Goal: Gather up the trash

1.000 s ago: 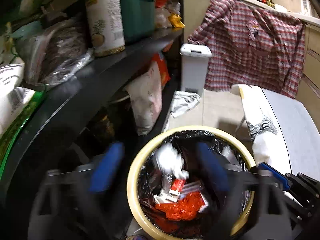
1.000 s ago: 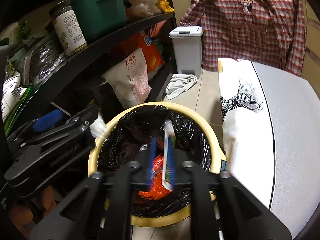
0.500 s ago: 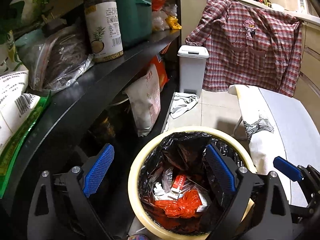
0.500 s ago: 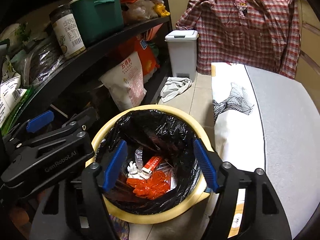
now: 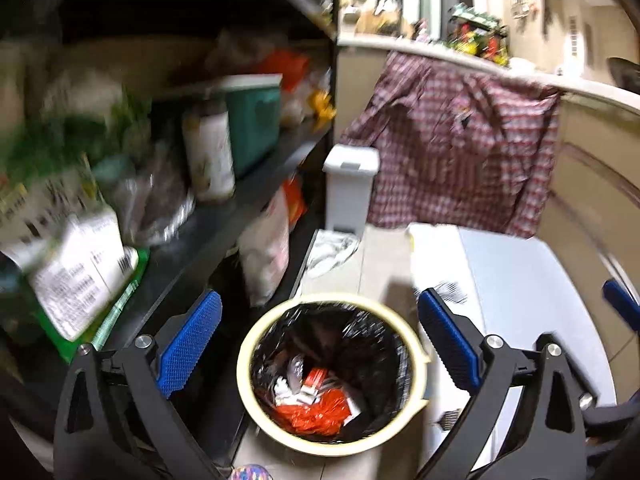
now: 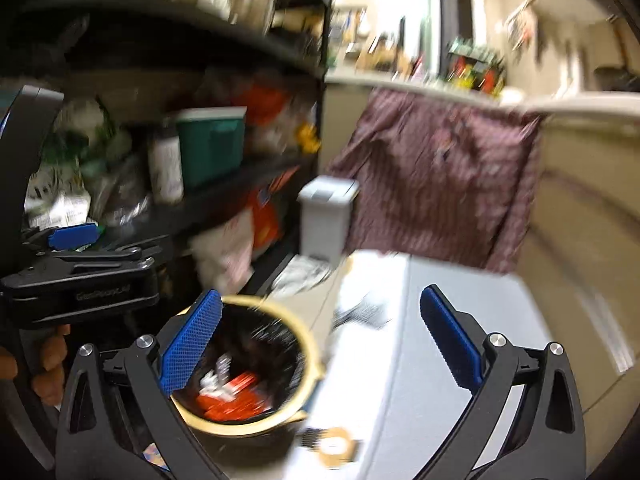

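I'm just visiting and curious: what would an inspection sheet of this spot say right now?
Surface: tiled floor, partly bare.
Job's things: yellow bin with black liner, holding red and white wrappers.
Clutter: white cloth on the floor; crowded black shelf.
Grippers: left gripper open, empty, over the bin; right gripper open, empty.
Cables: nothing seen.
Surroundings: small white lidded bin, plaid shirt, white table.

**Floor and shelf, with the items resting on them**

Tiled floor [image 5: 376, 256] carries a lined yellow bin [image 5: 332, 376], a white pedal bin [image 5: 350, 192] and a crumpled cloth [image 5: 332, 250]. Dark shelf [image 5: 224, 224] carries a jar [image 5: 210, 160] beside a green box [image 5: 256, 120].
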Available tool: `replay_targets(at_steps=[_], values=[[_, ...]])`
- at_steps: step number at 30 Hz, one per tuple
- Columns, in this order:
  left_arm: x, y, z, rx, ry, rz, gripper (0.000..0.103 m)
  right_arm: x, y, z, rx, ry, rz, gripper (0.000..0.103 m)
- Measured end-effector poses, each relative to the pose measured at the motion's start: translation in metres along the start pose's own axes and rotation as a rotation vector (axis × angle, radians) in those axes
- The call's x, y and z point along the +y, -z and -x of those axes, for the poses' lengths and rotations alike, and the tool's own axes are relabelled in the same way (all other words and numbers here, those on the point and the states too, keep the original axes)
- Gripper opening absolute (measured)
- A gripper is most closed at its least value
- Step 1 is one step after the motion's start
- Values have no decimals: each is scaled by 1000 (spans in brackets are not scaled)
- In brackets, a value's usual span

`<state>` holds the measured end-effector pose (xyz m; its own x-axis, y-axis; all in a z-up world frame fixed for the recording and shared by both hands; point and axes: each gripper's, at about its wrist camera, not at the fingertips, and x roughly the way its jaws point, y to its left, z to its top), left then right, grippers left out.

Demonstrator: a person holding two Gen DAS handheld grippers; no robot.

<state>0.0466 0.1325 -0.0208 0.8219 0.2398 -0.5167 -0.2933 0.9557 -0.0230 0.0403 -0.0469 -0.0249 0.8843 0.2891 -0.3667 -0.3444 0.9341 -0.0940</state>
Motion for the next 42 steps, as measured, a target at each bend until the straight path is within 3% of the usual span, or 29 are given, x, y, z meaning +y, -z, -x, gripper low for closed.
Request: replay_targets(at_steps=[4,8,13,17,25,42], values=[[-35,0,38,-116,47,-80,95,-31,-3,36,-74,108,-20,98],[-67,11,46,-202,108,-108,95,-66,11,54,-120,238,-86,98],[-105,21,33,-172,188,-151,95,-104,34,48,-77,317,-166,98],[-128,24,32,-215,194,-195,95,-121,44,42,-54,334,-184,98],[-155,27,25,-223,234,-198,95,-137,52,51,-76,360,-198,98],[-161,28,22,-227,234,-196,95,-136,51,55,-93,371,-192,98]])
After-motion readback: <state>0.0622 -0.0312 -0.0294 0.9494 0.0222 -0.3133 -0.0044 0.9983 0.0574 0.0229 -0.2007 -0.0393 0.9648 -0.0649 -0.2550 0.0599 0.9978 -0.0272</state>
